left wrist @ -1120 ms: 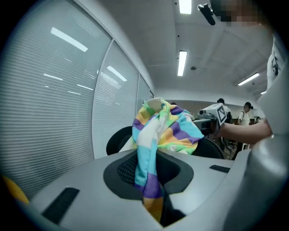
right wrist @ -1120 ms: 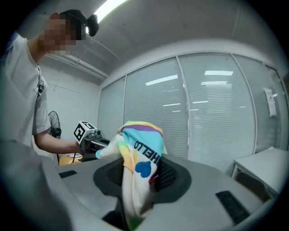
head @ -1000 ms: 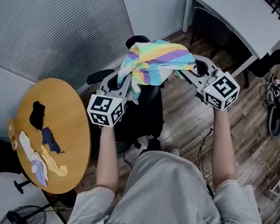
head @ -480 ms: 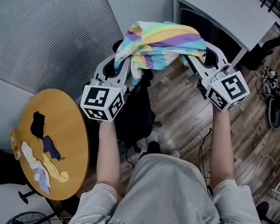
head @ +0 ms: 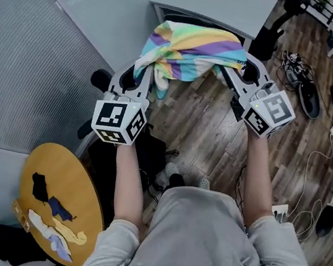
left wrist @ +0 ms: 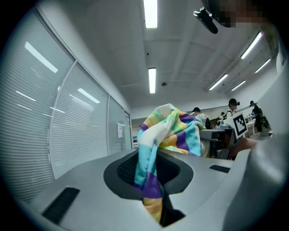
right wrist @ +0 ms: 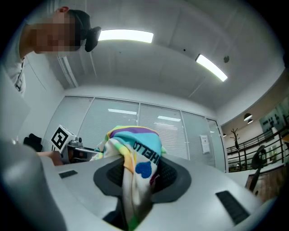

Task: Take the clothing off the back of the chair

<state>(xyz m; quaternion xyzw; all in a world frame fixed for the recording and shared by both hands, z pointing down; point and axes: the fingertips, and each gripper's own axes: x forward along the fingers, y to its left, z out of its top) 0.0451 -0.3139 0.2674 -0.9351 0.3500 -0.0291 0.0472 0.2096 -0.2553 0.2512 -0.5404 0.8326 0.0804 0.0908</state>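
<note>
A rainbow-striped garment hangs in the air, stretched between my two grippers, clear of the black chair below my left arm. My left gripper is shut on a bunched corner of it; in the left gripper view the cloth runs down into the closed jaws of that gripper. My right gripper is shut on the other end. In the right gripper view the cloth, with dark lettering and a blue heart, is pinched in the right gripper.
A round wooden table with several small cloth pieces stands at the lower left. A grey desk is just beyond the garment. Cables and shoes lie on the wood floor at right. Blinds line the left.
Both grippers have risen with the garment, lifting it off the chair back and carrying it toward the grey desk. The chair now lies below and behind the hands.
</note>
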